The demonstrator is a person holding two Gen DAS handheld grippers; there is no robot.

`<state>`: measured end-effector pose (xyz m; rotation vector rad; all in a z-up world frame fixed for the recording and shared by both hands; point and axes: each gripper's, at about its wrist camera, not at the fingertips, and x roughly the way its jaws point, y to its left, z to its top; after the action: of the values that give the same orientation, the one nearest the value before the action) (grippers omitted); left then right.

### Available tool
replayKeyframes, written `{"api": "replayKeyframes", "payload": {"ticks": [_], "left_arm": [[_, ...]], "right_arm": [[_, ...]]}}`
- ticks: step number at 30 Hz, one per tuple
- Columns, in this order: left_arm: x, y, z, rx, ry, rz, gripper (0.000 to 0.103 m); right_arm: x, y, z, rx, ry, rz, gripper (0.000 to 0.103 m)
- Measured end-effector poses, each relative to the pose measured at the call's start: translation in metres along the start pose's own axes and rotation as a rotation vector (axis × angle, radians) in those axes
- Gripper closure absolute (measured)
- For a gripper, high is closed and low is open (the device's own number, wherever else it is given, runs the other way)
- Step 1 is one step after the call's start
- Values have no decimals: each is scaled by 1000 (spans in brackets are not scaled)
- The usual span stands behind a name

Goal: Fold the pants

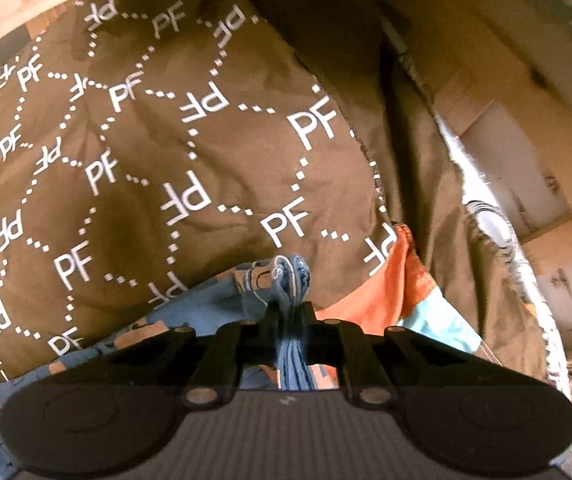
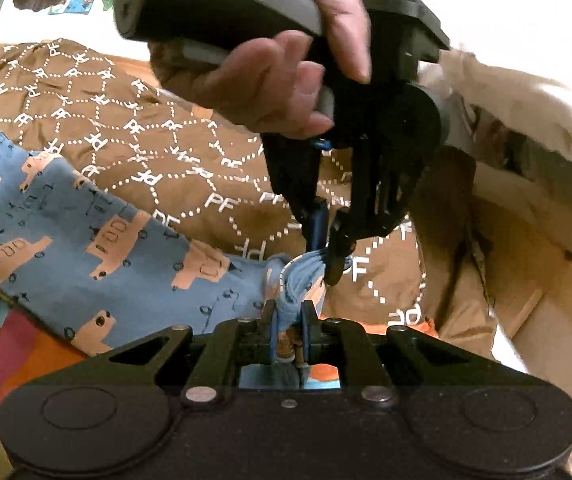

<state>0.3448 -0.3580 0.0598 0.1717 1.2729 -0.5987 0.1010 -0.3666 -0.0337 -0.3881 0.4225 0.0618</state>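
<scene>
Right wrist: two tools (image 2: 289,312) (image 2: 328,258) pinch one pants (image 2: 86,240), seemingly.

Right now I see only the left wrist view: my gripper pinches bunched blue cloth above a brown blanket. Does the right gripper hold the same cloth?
Observer: Yes. The right gripper is shut on the same bunched end of the blue pants, directly beside the left gripper.
Operator: Where does the rest of the pants go?
Observer: In the right wrist view it runs to the picture's left, across the brown blanket; it has an orange vehicle print.
Operator: Is anything near my gripper?
Observer: Only the hand that holds its handle.
</scene>
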Motion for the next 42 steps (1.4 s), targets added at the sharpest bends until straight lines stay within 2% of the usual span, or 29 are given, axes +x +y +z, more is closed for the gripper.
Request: {"api": "replayKeyframes", "payload": {"ticks": [5, 8, 11, 16, 19, 22, 23, 25, 27, 33, 42], "left_arm": [[-34, 40, -24, -25, -47, -106, 93], [-53, 73, -46, -33, -74, -151, 93], [-65, 109, -72, -48, -91, -155, 93], [-63, 183, -116, -134, -86, -158, 93], [-45, 220, -139, -162, -97, -159, 93], [-26, 250, -157, -218, -130, -211, 89], [-23, 255, -162, -238, -141, -229, 86], [-21, 265, -171, -269, -177, -260, 67], [-20, 268, -176, -270, -206, -274, 62], [-15, 263, -181, -297, -228, -256, 59], [-9, 242, -187, -259, -250, -152, 61]], "right_arm": [[-19, 17, 16, -32, -65, 4, 92], [-31, 38, 30, -55, -87, 60, 92], [-30, 68, 44, -121, -87, 130, 92], [-18, 120, 62, -152, -24, 269, 92], [-6, 155, 66, -181, 16, 321, 91], [14, 185, 60, -205, 73, 335, 91], [18, 191, 56, -212, 92, 336, 91], [17, 199, 50, -228, 97, 325, 89], [13, 203, 48, -251, 84, 304, 86], [6, 206, 44, -247, 78, 250, 79], [6, 206, 42, -206, 72, 218, 79]]}}
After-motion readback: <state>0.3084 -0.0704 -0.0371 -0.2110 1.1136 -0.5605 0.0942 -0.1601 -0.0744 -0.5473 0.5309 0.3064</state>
